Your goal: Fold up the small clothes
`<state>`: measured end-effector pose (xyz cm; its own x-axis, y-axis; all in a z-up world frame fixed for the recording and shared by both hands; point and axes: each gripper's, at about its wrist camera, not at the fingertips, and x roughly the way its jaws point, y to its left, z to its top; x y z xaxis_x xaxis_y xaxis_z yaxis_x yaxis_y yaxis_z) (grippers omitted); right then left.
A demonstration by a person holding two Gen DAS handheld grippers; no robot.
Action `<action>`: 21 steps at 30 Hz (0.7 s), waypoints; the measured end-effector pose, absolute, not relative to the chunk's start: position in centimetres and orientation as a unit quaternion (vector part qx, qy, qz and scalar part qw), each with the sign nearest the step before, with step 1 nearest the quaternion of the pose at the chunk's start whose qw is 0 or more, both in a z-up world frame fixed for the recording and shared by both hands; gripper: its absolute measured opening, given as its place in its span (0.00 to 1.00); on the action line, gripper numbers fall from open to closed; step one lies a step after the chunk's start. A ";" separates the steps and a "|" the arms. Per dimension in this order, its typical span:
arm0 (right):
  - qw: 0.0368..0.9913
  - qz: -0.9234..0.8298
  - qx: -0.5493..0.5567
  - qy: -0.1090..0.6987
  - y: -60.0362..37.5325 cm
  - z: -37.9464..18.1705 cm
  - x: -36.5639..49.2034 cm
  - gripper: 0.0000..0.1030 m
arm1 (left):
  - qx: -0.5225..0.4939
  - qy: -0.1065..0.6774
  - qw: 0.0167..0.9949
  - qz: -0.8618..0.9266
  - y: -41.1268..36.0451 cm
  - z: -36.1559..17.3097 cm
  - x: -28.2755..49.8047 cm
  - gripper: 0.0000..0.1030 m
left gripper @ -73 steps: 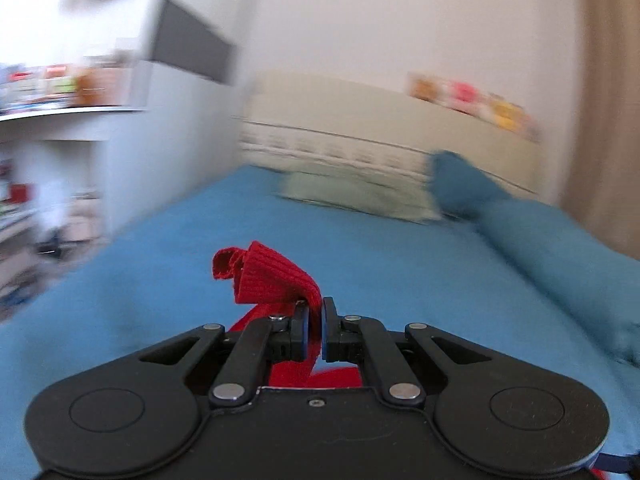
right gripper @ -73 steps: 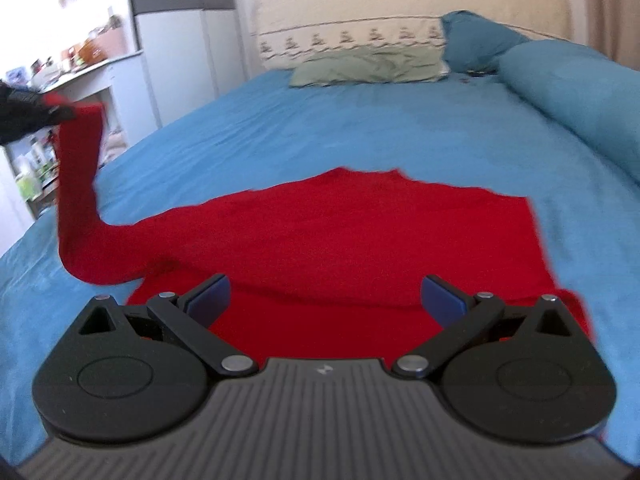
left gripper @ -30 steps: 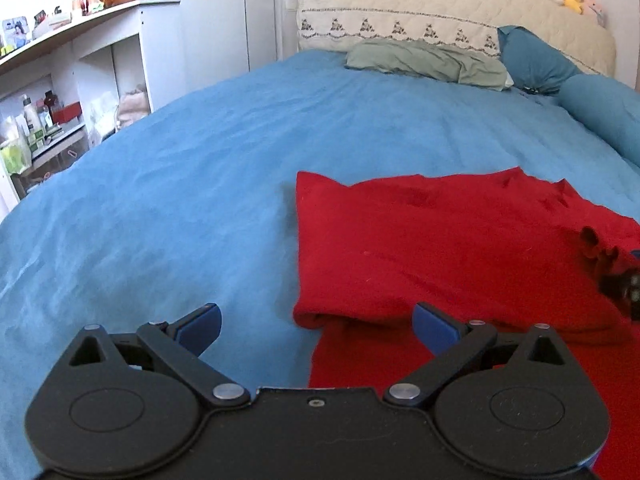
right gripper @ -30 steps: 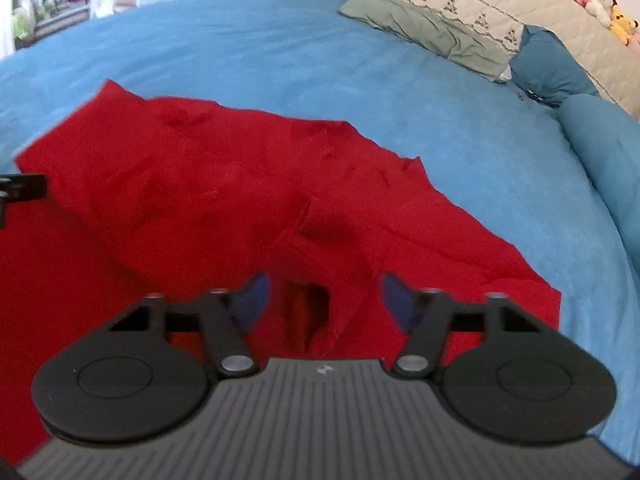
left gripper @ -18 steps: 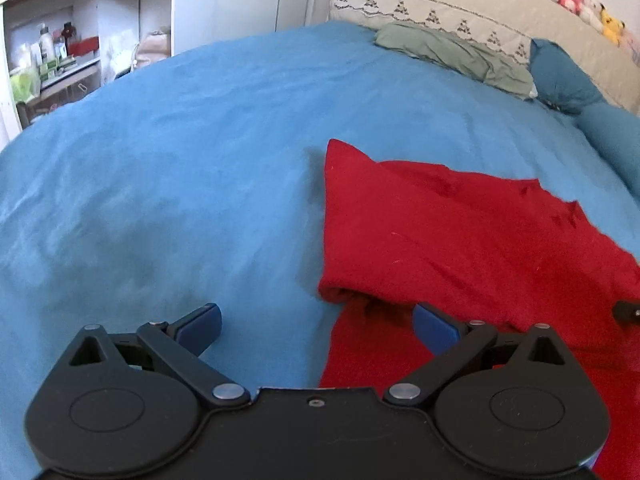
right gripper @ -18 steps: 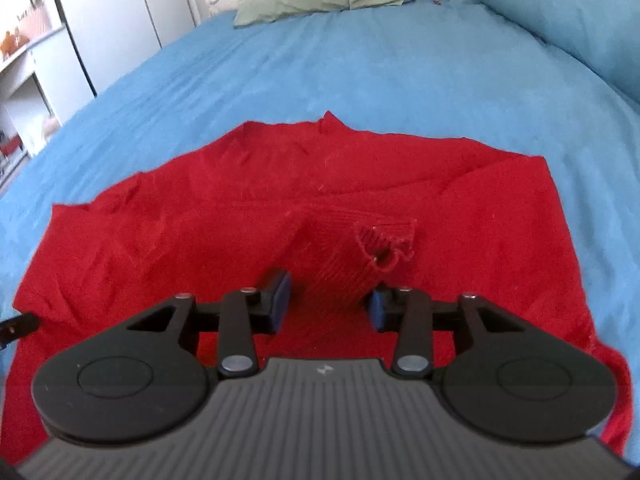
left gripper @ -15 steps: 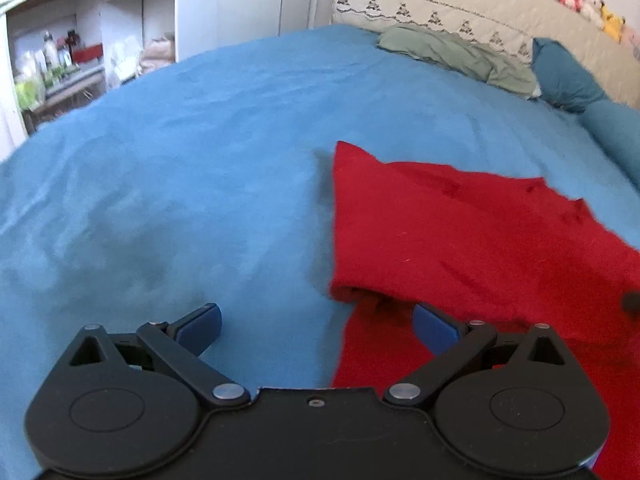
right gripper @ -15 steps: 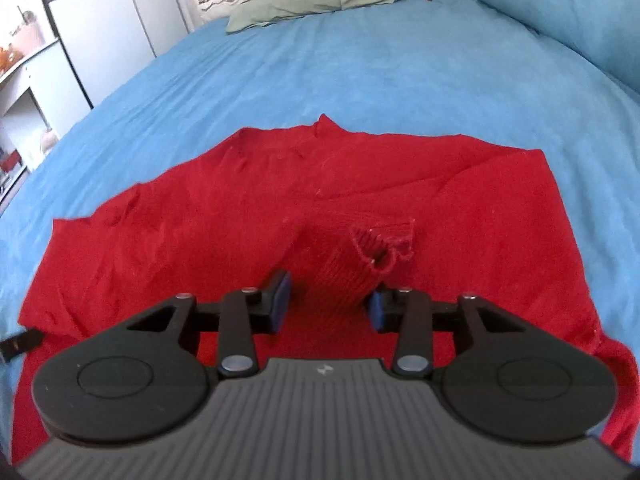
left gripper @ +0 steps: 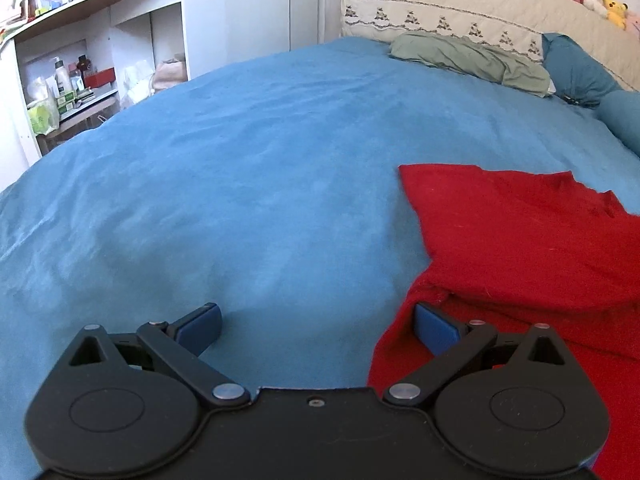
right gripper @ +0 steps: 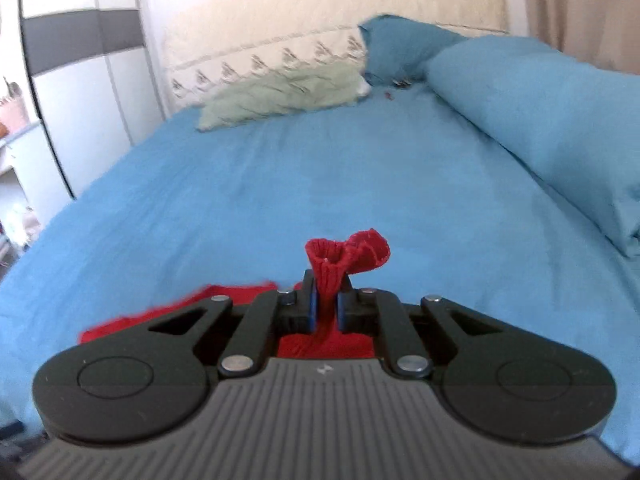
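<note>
A red knit sweater (left gripper: 520, 248) lies on the blue bedspread (left gripper: 240, 184), its left sleeve folded over the body. My left gripper (left gripper: 316, 328) is open and empty, low over the bed at the sweater's left edge; its right finger sits over the red cloth. My right gripper (right gripper: 326, 304) is shut on a ribbed red sleeve cuff (right gripper: 344, 258) and holds it lifted above the bed. The rest of the sweater (right gripper: 180, 312) shows just under and left of the right gripper.
A green pillow (left gripper: 468, 60) and blue pillows (right gripper: 540, 120) lie at the head of the bed by a cream headboard (left gripper: 440, 16). White shelves with bottles (left gripper: 72, 80) stand to the left. A wardrobe (right gripper: 80, 92) stands at the back left.
My right gripper closed on the sleeve cuff and lifted it off the sweater. My left gripper stayed open and shifted left, away from the sweater.
</note>
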<state>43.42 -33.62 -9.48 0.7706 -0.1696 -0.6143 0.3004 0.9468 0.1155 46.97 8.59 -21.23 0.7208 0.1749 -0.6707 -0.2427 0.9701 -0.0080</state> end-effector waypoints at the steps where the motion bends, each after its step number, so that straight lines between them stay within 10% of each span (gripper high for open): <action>1: 0.931 -0.129 0.110 0.323 -34.3 -10.5 42.9 0.23 | -0.049 0.356 0.926 0.112 8.7 -21.2 47.0 1.00; 8: 0.905 -0.136 0.140 0.378 -36.4 -17.9 40.2 0.27 | -0.041 0.357 0.926 0.114 8.4 -21.4 47.0 1.00; 14: 0.898 -0.177 0.158 0.370 -36.8 -18.6 37.2 0.55 | -0.041 0.357 0.926 0.115 8.5 -21.4 47.0 1.00; 16: 0.914 -0.186 0.122 0.341 -35.6 -17.5 36.6 0.80 | -0.040 0.357 0.926 0.117 8.5 -21.5 47.0 1.00; 21: 0.937 -0.105 0.119 0.310 -33.5 -17.1 36.9 0.87 | -0.041 0.357 0.926 0.117 8.4 -21.5 46.9 1.00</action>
<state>36.93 -33.54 -17.11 0.7856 -0.1232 -0.6064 0.2708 0.9496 0.1578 46.91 8.40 -21.45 0.7185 0.1866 -0.6700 -0.2450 0.9695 0.0073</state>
